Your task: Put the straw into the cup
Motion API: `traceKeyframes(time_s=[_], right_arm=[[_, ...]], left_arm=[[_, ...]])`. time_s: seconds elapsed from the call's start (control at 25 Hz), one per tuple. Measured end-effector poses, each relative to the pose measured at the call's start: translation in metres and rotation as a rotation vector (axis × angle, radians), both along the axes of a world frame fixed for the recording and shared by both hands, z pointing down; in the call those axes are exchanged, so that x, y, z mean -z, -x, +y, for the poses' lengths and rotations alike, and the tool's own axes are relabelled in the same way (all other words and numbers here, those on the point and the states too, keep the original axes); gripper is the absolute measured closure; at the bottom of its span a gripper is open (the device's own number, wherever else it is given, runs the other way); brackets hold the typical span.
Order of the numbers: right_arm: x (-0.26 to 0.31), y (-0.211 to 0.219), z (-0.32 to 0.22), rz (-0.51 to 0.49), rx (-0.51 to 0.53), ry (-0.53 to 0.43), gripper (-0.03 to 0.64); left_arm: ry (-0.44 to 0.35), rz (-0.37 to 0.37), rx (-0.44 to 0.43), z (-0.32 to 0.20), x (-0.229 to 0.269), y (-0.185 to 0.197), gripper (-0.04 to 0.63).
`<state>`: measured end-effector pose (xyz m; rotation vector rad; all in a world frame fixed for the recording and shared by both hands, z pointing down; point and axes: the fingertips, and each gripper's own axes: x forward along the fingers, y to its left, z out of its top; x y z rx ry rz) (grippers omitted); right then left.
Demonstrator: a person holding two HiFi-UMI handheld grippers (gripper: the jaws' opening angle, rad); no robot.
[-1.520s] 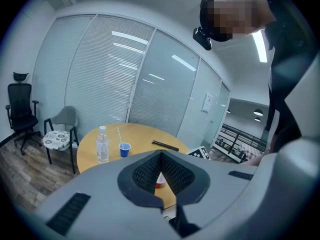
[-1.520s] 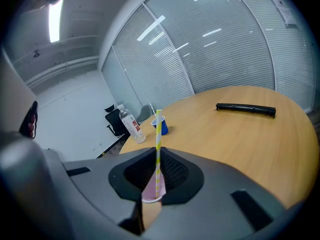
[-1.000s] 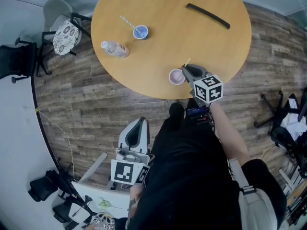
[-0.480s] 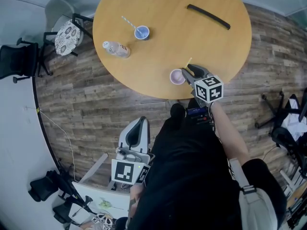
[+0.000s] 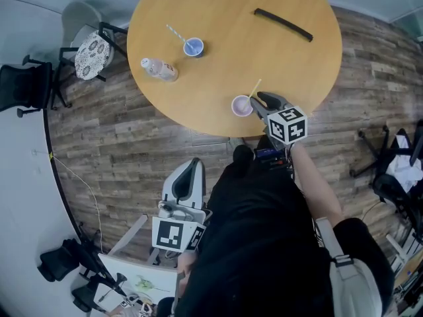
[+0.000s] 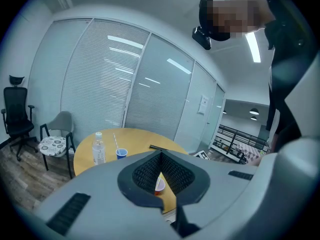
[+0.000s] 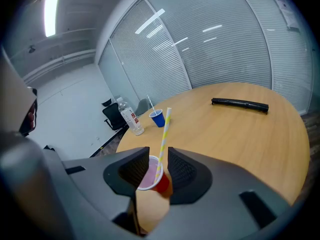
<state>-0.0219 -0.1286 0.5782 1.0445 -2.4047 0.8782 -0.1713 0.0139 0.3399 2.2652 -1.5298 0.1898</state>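
Observation:
A red cup [image 5: 242,105] with a pale inside stands near the round wooden table's [image 5: 264,58] front edge. A yellow-and-white striped straw [image 5: 253,88] stands in it, leaning away over the rim. My right gripper [image 5: 258,104] sits just right of the cup. In the right gripper view its jaws are opening: the straw [image 7: 164,134] and cup [image 7: 152,176] show in the gap of the gripper [image 7: 158,155], and neither pad touches them. My left gripper [image 5: 190,172] hangs low beside the person, off the table. Its jaws [image 6: 161,154] meet at the tips with nothing held.
A blue cup [image 5: 193,46] with its own straw and a water bottle [image 5: 157,67] lying beside it are at the table's far left. A long black bar [image 5: 283,24] lies at the far right. A chair with a patterned cushion [image 5: 91,50] stands left of the table.
The right gripper's jaws have spread apart and let go of the straw, which now stands in the red cup and shows longer above it. Neither gripper has shifted much.

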Motion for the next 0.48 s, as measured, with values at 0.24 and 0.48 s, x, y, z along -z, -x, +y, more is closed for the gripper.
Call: traceKeyframes(time_s=[0.24,0.48], right_arm=[[0.024,-0.006,0.011,0.03,0.008,-0.044,0.495],[0.065,-0.012,0.027,0.033,0.038,-0.144,0.541]], left_arm=[[-0.033,0.013,-0.043,-0.007,0.006,-0.007,0.584],[-0.066,0.027,-0.111,-0.016,0.011,-0.026,0.584]])
